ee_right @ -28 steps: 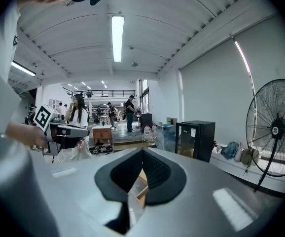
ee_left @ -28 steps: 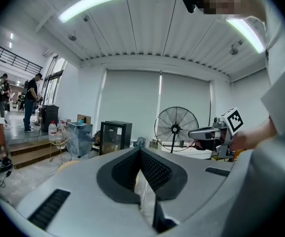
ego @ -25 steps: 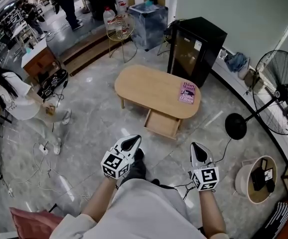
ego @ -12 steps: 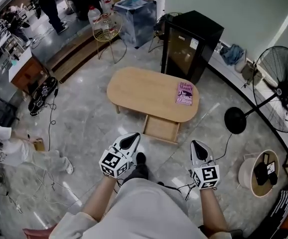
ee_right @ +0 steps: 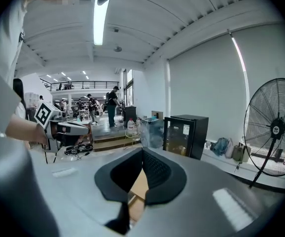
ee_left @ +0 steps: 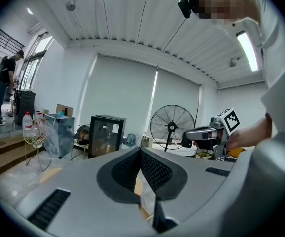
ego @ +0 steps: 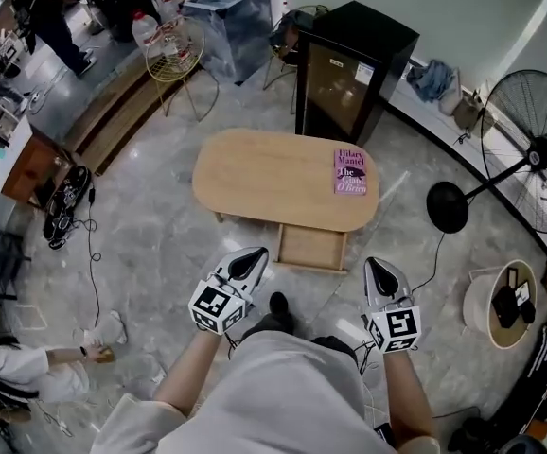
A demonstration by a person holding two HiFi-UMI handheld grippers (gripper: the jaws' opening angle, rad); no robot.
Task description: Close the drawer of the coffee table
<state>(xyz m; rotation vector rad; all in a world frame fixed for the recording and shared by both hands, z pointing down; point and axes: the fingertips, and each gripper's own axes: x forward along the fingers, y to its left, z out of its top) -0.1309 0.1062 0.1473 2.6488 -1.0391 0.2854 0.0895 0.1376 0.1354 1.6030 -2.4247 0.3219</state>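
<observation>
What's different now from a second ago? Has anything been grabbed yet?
The left gripper and right gripper have been carried closer to the coffee table and its drawer. Nothing was taken hold of or let go. Unchanged: the drawer open, the book lying on the table, both pairs of jaws shut and empty.

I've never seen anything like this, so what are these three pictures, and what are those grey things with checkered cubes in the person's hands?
A person wears a head camera looking down; that gives the head view. They hold two clamp tools: the left gripper and the right gripper. The other two pictures come from cameras riding on them, looking along their fingers. Both are shut and empty. Ahead stands a coffee table with a book on top and its drawer pulled open; neither gripper touches it.
</observation>
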